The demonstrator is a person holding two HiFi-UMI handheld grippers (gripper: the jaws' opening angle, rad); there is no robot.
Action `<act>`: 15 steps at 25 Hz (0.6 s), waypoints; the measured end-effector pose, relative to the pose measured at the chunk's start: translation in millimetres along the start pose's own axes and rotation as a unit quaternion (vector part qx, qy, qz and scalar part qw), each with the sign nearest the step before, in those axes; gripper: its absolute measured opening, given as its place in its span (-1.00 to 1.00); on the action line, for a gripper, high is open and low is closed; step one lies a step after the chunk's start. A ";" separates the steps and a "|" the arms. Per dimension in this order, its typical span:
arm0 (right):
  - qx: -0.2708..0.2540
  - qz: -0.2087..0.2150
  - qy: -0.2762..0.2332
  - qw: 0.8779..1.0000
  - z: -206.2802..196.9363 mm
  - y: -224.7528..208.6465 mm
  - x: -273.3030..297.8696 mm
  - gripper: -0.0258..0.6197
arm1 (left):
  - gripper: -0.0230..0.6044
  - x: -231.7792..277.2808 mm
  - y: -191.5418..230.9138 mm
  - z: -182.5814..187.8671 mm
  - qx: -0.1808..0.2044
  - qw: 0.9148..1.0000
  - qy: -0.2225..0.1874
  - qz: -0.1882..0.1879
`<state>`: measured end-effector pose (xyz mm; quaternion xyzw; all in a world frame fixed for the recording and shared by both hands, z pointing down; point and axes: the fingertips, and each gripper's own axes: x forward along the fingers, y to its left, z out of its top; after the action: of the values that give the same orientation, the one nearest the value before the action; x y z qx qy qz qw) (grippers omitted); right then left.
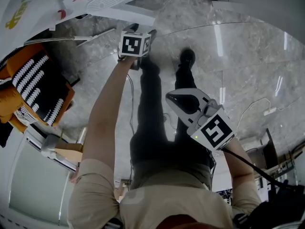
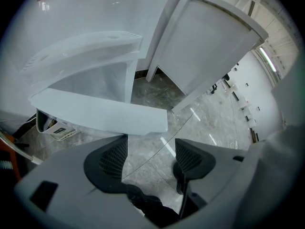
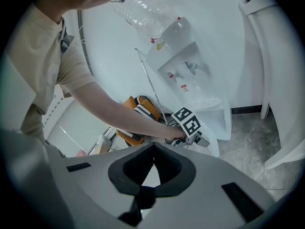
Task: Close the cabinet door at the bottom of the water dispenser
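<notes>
The white water dispenser (image 3: 183, 66) carries an upturned bottle (image 3: 143, 13). Its bottom cabinet door (image 2: 100, 116) stands swung open, and the white cabinet inside (image 2: 95, 82) shows behind it. My left gripper (image 2: 150, 151) is open, with nothing between its jaws. It hovers just short of the door's near edge. In the head view the left gripper (image 1: 143, 31) reaches out at arm's length toward the dispenser's base (image 1: 119, 11). The right gripper (image 1: 167, 97) hangs back over the person's legs, shut and empty; in its own view the right gripper (image 3: 153, 147) has its tips meeting.
An orange and black bag (image 1: 33, 87) lies left of the dispenser, with a cardboard box (image 1: 69, 152) nearer me. A white partition (image 2: 209, 37) stands right of the dispenser. The grey marble floor (image 1: 238, 56) spreads to the right, with a cable (image 1: 257, 104) on it.
</notes>
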<state>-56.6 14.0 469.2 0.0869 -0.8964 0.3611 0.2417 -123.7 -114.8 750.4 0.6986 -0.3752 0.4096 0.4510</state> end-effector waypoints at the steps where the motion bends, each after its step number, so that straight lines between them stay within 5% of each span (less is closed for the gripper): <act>1: 0.000 0.001 0.001 1.000 0.1 -0.4 -0.1 -0.88 | -0.01 0.4 -0.1 2.1 0.003 1.000 -0.001 0.001; 15: 0.007 -0.005 -0.001 1.000 -0.4 -13.8 -3.2 -0.88 | -0.01 8.6 0.3 29.1 0.030 1.000 -0.008 0.006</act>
<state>-49.2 4.2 476.2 0.0935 -0.8938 0.3660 0.2417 -113.8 -143.6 750.8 0.7125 -0.3710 0.4177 0.4245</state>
